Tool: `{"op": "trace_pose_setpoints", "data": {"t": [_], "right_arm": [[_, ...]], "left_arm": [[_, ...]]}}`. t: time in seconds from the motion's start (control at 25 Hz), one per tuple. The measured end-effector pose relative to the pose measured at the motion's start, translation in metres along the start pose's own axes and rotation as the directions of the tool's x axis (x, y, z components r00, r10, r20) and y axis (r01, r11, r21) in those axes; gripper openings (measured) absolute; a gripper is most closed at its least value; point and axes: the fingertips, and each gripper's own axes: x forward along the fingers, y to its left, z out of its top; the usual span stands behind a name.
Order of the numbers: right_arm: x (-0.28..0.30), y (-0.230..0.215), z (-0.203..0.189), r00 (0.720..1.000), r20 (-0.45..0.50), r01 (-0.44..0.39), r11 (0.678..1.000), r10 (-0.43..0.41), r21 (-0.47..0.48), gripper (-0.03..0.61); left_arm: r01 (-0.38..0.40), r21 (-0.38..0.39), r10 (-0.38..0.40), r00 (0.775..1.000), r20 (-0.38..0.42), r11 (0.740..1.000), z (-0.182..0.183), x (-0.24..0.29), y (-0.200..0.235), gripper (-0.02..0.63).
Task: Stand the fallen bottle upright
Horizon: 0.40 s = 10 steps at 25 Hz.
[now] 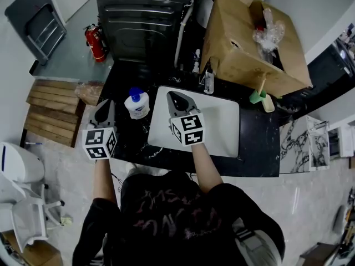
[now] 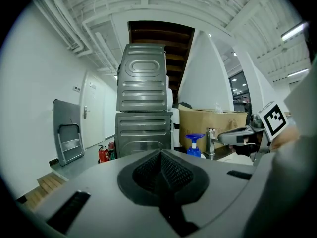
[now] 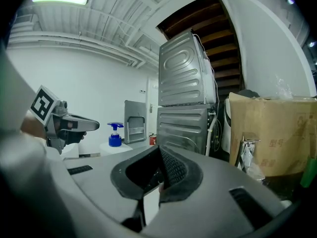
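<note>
black counter [image 1: 260,146] | bottle [image 1: 136,104] upright between left gripper [image 1: 105,104], right gripper [image 1: 175,96] | both closed

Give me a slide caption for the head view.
The left gripper and right gripper, jaws shut and empty, flank an upright blue-capped bottle on the black counter.

1. Counter [image 1: 260,148]: black, glossy.
2. Board [image 1: 222,121]: white, matt, smooth.
3. Box [image 1: 238,43]: brown cardboard, dull.
4. Bottle [image 1: 137,104]: white plastic, blue plastic cap.
5. Machine [image 1: 141,15]: ribbed grey metal.
6. Pallet [image 1: 52,110]: bare wooden slats.
</note>
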Motion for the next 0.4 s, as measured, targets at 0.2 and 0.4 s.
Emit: {"op": "trace_pose_setpoints", "data": {"t": [0.2,0.4], "right_arm": [[0.0014,0.0005,0.0011,1.0,-0.002,-0.001,1.0,0.001,-0.003,0.014],[0.0032,-0.001,0.0014,1.0,-0.004,0.004,1.0,-0.004,-0.01,0.014]], "left_arm": [[0.0,0.003,0.0,1.0,0.002,1.0,0.0002,0.0015,-0.0006,0.015],[0.005,0.005,-0.005,1.0,-0.001,1.0,-0.0016,0.0045,-0.0024,0.015]]}}
